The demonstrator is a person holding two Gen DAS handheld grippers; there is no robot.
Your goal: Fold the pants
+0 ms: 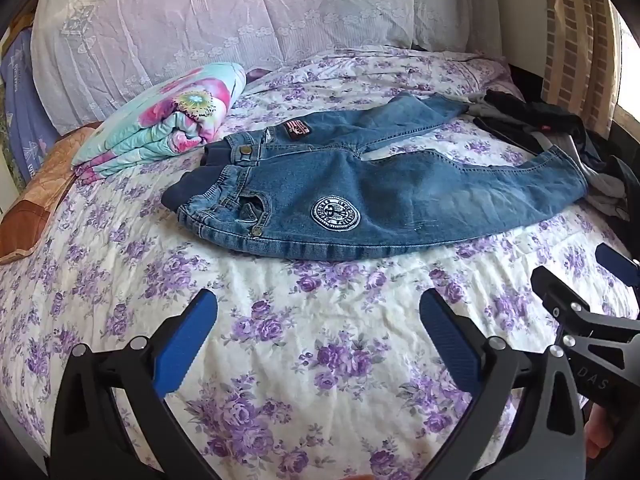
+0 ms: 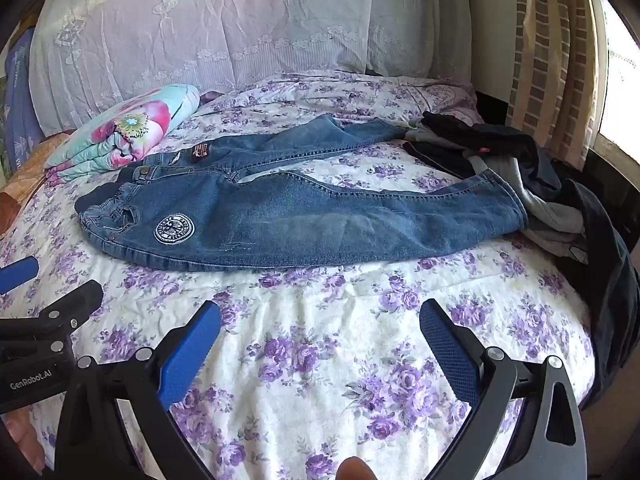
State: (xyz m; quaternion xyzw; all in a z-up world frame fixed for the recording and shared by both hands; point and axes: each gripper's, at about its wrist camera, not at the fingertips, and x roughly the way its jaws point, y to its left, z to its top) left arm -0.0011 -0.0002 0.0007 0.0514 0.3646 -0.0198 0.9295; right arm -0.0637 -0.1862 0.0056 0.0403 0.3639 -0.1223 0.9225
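A pair of blue jeans (image 1: 380,192) lies spread flat on the flowered bed (image 1: 312,312), waistband at the left and the two legs splayed out to the right. A round white patch (image 1: 336,213) sits on the near leg. In the right wrist view the same jeans (image 2: 312,216) stretch across the bed (image 2: 340,340). My left gripper (image 1: 318,308) hovers open over bare sheet, short of the jeans' near edge. Beside it on the right, my right gripper (image 2: 320,320) is also open and holds nothing. Each gripper's tip shows at the edge of the other's view.
A folded floral quilt (image 1: 168,120) lies just beyond the jeans' waistband, with a brown pillow (image 1: 36,200) at the far left. A heap of dark and grey clothes (image 2: 540,184) touches the leg ends at the right. Lace-covered pillows (image 1: 240,24) line the headboard; a curtain (image 2: 552,60) hangs at the right.
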